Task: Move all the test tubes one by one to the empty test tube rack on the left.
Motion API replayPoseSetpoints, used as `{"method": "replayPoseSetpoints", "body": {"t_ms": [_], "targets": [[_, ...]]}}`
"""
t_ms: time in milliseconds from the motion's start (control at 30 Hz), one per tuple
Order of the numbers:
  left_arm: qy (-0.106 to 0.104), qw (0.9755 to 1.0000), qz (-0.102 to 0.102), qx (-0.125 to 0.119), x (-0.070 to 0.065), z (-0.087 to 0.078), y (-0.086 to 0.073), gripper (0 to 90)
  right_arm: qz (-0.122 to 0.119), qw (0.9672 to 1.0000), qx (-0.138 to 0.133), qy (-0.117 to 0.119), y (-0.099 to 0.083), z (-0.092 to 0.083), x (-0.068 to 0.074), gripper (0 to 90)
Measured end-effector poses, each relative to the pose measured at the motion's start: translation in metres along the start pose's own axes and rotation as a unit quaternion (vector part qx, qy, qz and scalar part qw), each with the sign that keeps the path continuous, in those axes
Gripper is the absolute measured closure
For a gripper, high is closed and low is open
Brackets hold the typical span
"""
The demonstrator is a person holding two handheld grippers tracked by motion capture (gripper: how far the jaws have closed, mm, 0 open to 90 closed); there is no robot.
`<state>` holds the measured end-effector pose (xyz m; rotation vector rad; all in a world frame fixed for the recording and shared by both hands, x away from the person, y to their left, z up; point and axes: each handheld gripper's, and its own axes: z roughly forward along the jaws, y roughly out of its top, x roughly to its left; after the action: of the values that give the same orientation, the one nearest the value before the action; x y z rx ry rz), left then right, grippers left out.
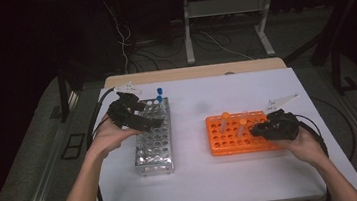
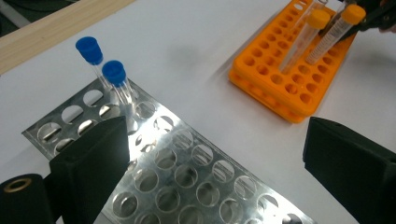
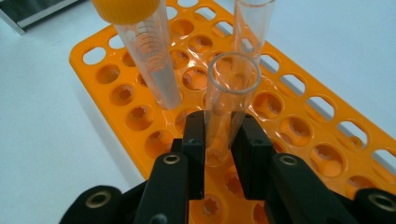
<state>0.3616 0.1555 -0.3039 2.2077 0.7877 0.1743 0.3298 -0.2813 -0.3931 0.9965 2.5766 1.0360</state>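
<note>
My left gripper (image 2: 215, 158) hovers open over a metal tube rack (image 2: 187, 172), with nothing between its jaws. Two blue-capped tubes (image 2: 114, 73) stand at that rack's far end (image 1: 159, 93). My right gripper (image 3: 223, 144) is shut on a clear, uncapped tube (image 3: 231, 93) over the orange rack (image 3: 116, 93). The tube's lower end is hidden between the jaws. An orange-capped tube (image 3: 144, 51) leans in the orange rack just beyond, and a second clear tube (image 3: 252, 28) stands behind. From above, the left gripper (image 1: 154, 124) is over the metal rack (image 1: 154, 153) and the right gripper (image 1: 256, 131) is at the orange rack (image 1: 226, 143).
Both racks sit on a white table top (image 1: 200, 178) with a wooden strip (image 1: 193, 72) along the far edge. Bare white surface lies between the racks. Cables trail from both grippers off the table sides. Most holes in both racks hold nothing.
</note>
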Motion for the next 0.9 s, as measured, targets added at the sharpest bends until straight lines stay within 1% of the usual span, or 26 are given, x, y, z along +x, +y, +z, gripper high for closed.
{"method": "replayPoseSetpoints", "body": {"t_ms": [100, 333, 400, 633, 667, 767, 867, 900], "targets": [[-0.002, 1.0000, 0.003, 0.003, -0.004, -0.002, -0.001, 5.1, 0.008, 0.9999, -0.008, 0.004, 0.001, -0.005, -0.001, 75.1], [-0.011, 0.9998, 0.013, 0.005, -0.015, -0.006, -0.003, 4.7, 0.003, 0.9999, -0.016, 0.000, 0.011, -0.022, 0.001, 75.1], [-0.015, 0.9998, 0.016, 0.004, -0.018, -0.007, -0.004, 3.9, 0.002, 0.9998, -0.018, -0.004, 0.014, -0.029, 0.000, 75.1], [-0.027, 0.9993, 0.024, 0.009, -0.026, -0.006, -0.003, 0.0, 0.003, 0.9995, -0.030, -0.001, 0.026, -0.051, 0.000, 75.1], [-0.027, 0.9993, 0.024, 0.010, -0.028, -0.006, -0.002, 0.0, 0.001, 0.9995, -0.032, 0.001, 0.028, -0.054, 0.001, 75.1], [-0.036, 0.9988, 0.028, 0.015, -0.032, -0.004, -0.002, 0.0, -0.006, 0.9995, -0.030, 0.005, 0.036, -0.061, 0.005, 75.1], [-0.041, 0.9982, 0.038, 0.021, -0.036, -0.004, 0.000, 0.0, -0.014, 0.9994, -0.030, 0.010, 0.044, -0.068, 0.010, 75.1], [-0.043, 0.9981, 0.038, 0.020, -0.037, -0.003, 0.000, 0.0, -0.018, 0.9993, -0.030, 0.012, 0.047, -0.070, 0.011, 75.1]]}}
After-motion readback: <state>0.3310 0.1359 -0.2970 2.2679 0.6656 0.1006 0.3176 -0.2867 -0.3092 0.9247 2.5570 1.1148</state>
